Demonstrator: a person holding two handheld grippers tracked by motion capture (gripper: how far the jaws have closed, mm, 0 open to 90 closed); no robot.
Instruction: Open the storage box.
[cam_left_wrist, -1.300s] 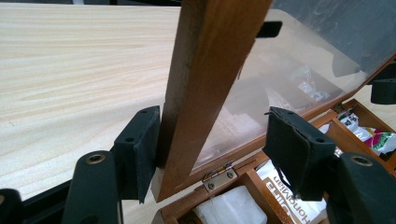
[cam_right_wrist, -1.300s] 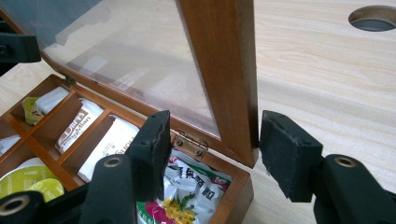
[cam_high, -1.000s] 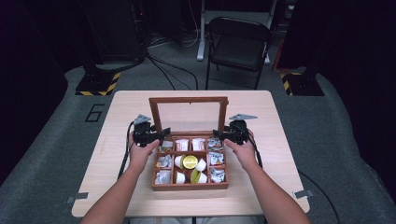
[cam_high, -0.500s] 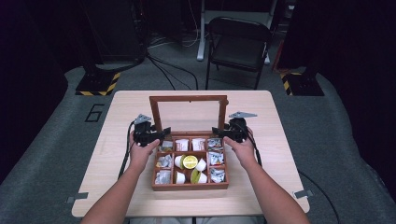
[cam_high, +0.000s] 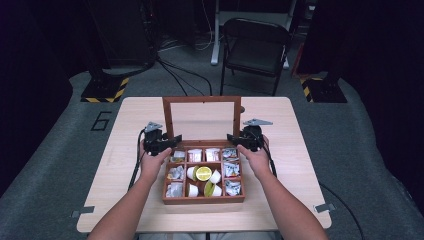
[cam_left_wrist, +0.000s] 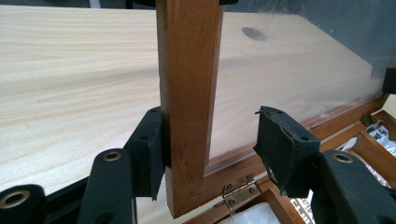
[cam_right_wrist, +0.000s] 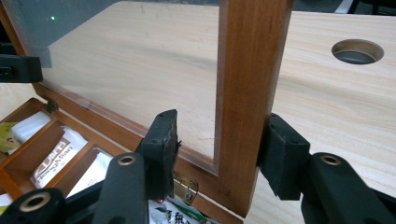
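Observation:
A wooden tea box (cam_high: 204, 200) sits in the middle of the table, its glass-paned lid (cam_high: 202, 99) upright. My left gripper (cam_high: 172, 140) straddles the lid's left rail (cam_left_wrist: 187, 70). One pad lies against the rail's outer edge, the other (cam_left_wrist: 280, 149) stands on the glass side, and the jaws have just been closing. My right gripper (cam_high: 234, 139) straddles the right rail (cam_right_wrist: 252, 70). Its outer pad (cam_right_wrist: 280, 154) touches the wood, while the inner pad stands apart before the glass; these jaws have also just been closing.
The box's compartments hold wrapped tea bags (cam_high: 231, 169), small white cups and a yellow lemon-like piece (cam_high: 203, 173). A cable hole (cam_right_wrist: 357, 50) is cut in the tabletop behind the lid. A black chair (cam_high: 255, 45) stands beyond the table's far edge.

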